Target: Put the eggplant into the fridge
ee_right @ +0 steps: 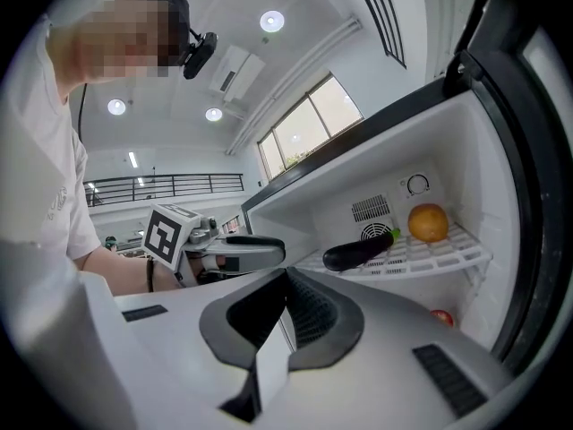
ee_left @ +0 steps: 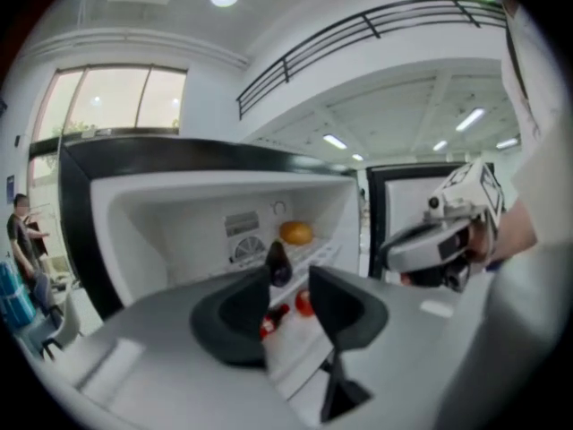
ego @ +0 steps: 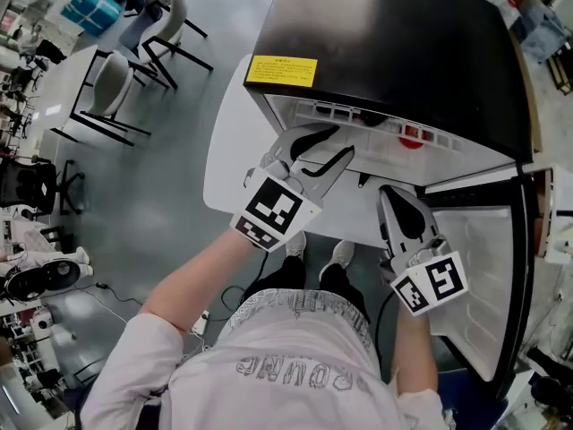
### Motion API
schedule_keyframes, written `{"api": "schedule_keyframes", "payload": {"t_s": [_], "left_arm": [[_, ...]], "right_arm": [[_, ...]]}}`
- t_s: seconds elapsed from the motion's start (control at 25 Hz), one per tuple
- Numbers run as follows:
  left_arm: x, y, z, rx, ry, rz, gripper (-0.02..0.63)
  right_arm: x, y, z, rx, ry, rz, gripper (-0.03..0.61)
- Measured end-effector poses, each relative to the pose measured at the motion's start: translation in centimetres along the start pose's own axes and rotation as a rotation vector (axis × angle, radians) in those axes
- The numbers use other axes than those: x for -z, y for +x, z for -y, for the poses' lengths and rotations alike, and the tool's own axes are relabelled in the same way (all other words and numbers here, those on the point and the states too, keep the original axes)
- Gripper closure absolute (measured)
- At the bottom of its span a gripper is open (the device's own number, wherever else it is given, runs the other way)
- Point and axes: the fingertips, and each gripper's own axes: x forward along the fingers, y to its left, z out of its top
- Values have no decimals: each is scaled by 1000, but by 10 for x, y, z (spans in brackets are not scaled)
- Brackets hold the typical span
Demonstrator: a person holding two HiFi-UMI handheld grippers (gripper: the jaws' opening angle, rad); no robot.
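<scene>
The dark purple eggplant (ee_right: 358, 252) lies on the white wire shelf (ee_right: 430, 256) inside the open fridge (ego: 394, 34), next to an orange (ee_right: 428, 222). In the left gripper view only the eggplant's (ee_left: 277, 262) end shows beyond the jaws, with the orange (ee_left: 296, 232) behind it. My left gripper (ego: 342, 140) hovers at the fridge mouth, a little short of the eggplant; its jaws stand apart with nothing between them (ee_left: 289, 274). My right gripper (ego: 394, 195) is shut and empty (ee_right: 285, 276), held lower right, near the open door (ego: 483, 267).
Red items (ee_left: 304, 303) sit on a lower level of the fridge. The open door stands at the right. A white table (ego: 224, 150) stands beside the fridge, chairs (ego: 116, 88) are at the far left, and cables lie on the grey floor.
</scene>
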Motion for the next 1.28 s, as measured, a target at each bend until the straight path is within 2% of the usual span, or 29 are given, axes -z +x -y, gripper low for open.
{"api": "schedule_keyframes", "payload": {"t_s": [0.52,1.28], "left_arm": [[0,-39,-6,-10,-56,76,525],[5,-67,-15,2,-113,122,581]], "right_arm": [[-12,14,-11,17,-32,11,574],[-26,29,-26,37,-60,17,574]]}}
